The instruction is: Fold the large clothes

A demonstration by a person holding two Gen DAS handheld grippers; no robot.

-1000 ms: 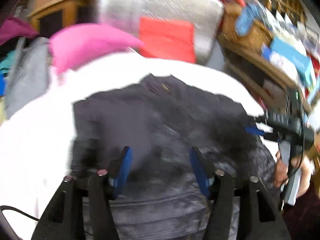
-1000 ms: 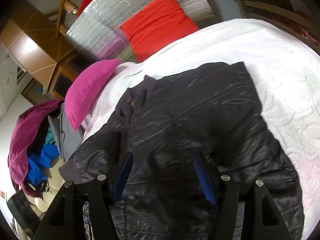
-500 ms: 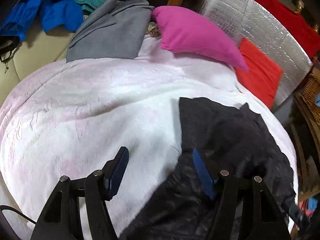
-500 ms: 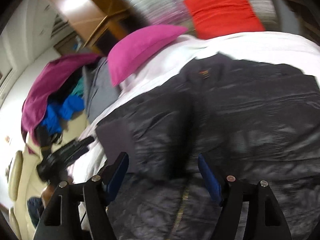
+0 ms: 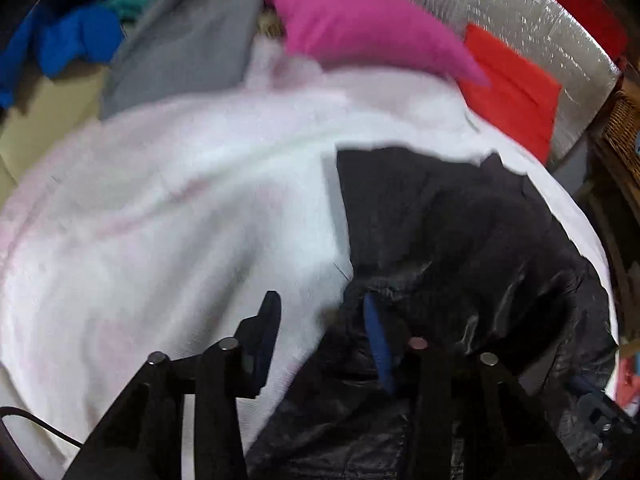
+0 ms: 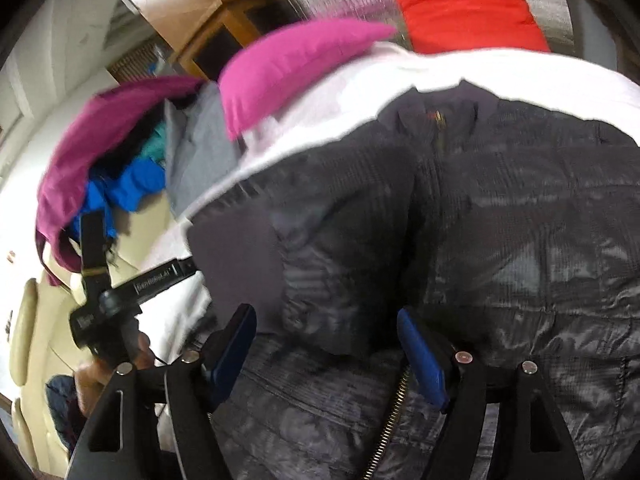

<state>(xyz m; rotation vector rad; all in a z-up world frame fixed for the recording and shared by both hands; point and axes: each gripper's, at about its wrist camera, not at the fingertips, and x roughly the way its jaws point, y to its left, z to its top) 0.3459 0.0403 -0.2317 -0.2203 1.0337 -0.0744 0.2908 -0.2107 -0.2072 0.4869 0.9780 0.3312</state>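
Note:
A black quilted jacket [image 5: 460, 248] lies spread on a white blanket [image 5: 180, 220], its sleeve folded across the body. In the right wrist view the jacket [image 6: 500, 220] fills the frame, zipper [image 6: 394, 412] near the bottom. My left gripper [image 5: 320, 320] is open, low at the jacket's left edge, one finger over the blanket and the other over dark fabric. My right gripper [image 6: 326, 344] is open just above the jacket's lower part. The left gripper [image 6: 120, 292] also shows at the left of the right wrist view, held in a hand.
A magenta pillow [image 5: 360, 28] and a red cushion [image 5: 516, 84] lie at the bed's head against a silver panel [image 5: 520, 12]. A pile of grey, blue and purple clothes [image 6: 132, 152] sits left of the bed. A wicker shelf [image 5: 620, 120] stands at the right.
The left gripper swung left to the jacket's left edge, moved lower and closer, and its jaws narrowed. The right gripper moved down toward the jacket's lower left, nearer the left gripper.

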